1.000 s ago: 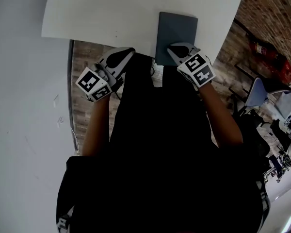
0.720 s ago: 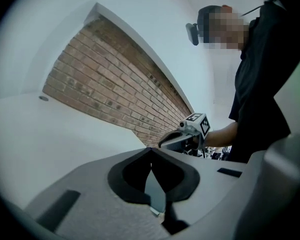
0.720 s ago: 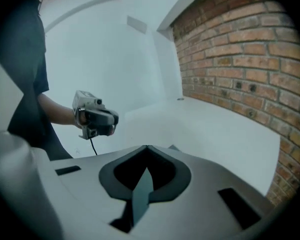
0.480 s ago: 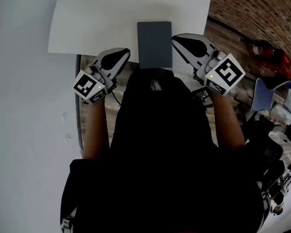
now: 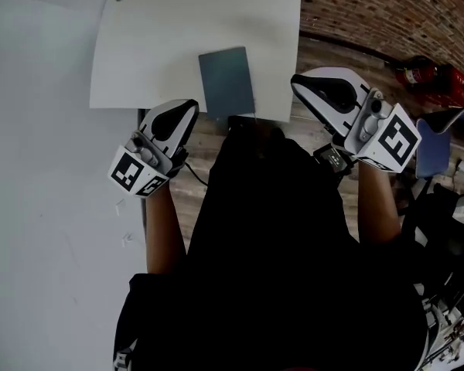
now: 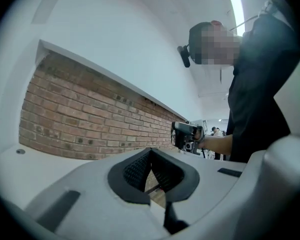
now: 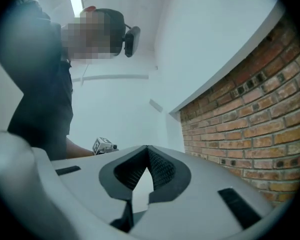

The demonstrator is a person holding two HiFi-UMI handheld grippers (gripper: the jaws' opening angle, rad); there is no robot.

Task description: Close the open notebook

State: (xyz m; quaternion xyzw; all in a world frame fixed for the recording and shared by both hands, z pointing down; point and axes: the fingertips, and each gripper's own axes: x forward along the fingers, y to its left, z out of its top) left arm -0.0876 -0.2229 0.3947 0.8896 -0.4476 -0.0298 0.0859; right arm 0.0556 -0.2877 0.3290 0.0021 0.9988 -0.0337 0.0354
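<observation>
White table (image 5: 155,45): front edge runs just past both gripper tips, right edge opens onto wooden floor (image 5: 332,49), far side is cut off at frame top. Notebook (image 5: 226,82) is closed and flat by the front edge, between the two tips and apart from both. Left gripper (image 5: 190,107) and right gripper (image 5: 297,80) both have jaws pressed together with nothing between. Person's dark torso (image 5: 278,253) hides the floor below.
</observation>
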